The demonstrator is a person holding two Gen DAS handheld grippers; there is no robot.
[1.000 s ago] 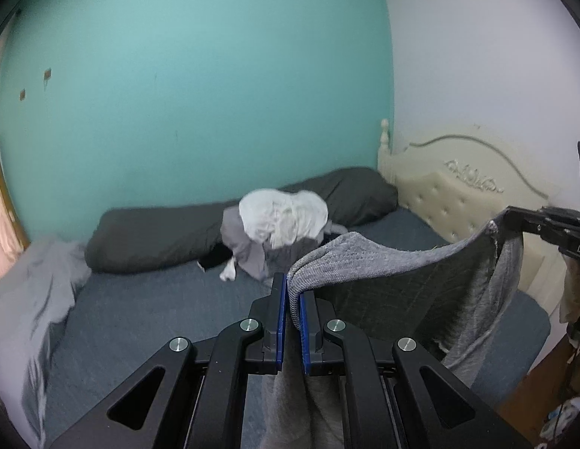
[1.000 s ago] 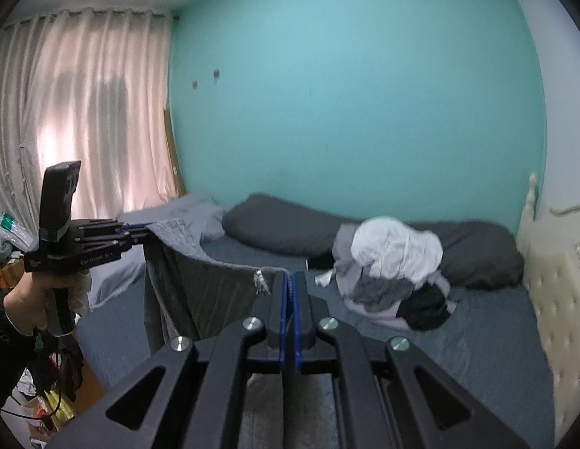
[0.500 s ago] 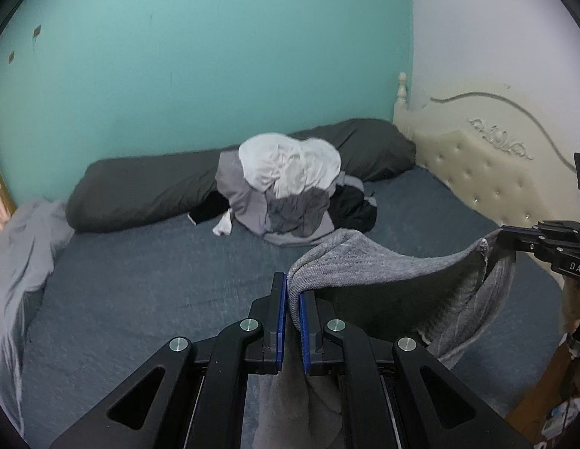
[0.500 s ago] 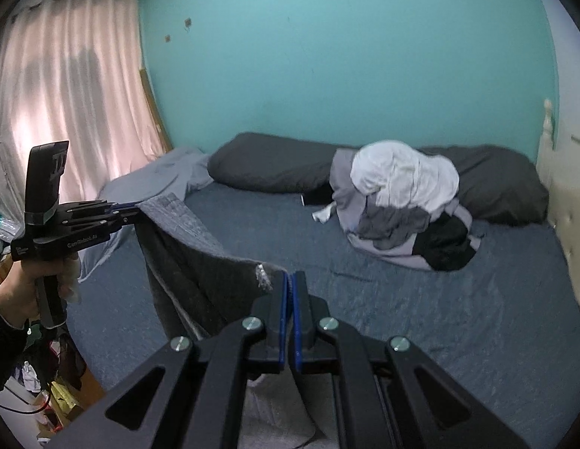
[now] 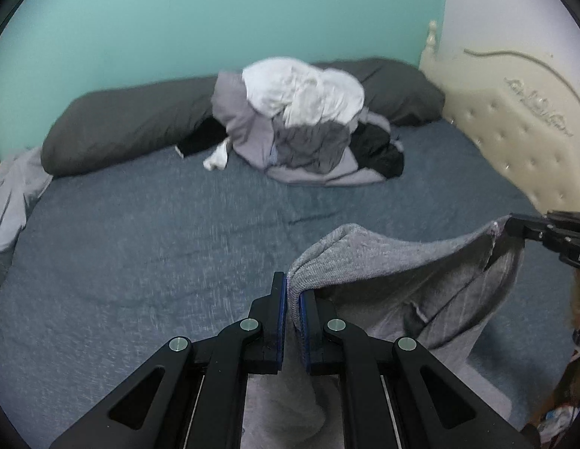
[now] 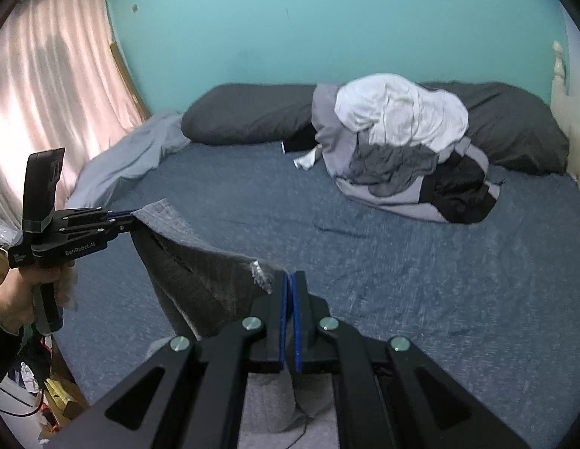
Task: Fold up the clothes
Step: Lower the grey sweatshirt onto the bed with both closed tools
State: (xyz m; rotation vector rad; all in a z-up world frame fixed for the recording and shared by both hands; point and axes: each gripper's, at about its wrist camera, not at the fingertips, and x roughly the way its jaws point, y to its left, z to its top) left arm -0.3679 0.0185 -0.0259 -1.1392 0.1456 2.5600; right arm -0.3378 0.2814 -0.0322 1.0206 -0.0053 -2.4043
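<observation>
While held taut over the bed (image 5: 147, 247): grey knit garment (image 5: 394, 262), soft, light, limp.
Left gripper (image 5: 293, 299) and right gripper (image 6: 289, 292) jaws pinching top-edge corners; grip hems, not mid-panel.

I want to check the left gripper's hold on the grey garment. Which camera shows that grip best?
The left wrist view: the left gripper sits close up, shut on the grey garment, whose edge bulges out between its blue pads. The right wrist view shows that gripper small, side-on, the pinch barely visible.

Both tools have tipped downward, lowering the stretched grey garment (image 5: 394, 262) nearer the bed (image 5: 159, 243).
</observation>
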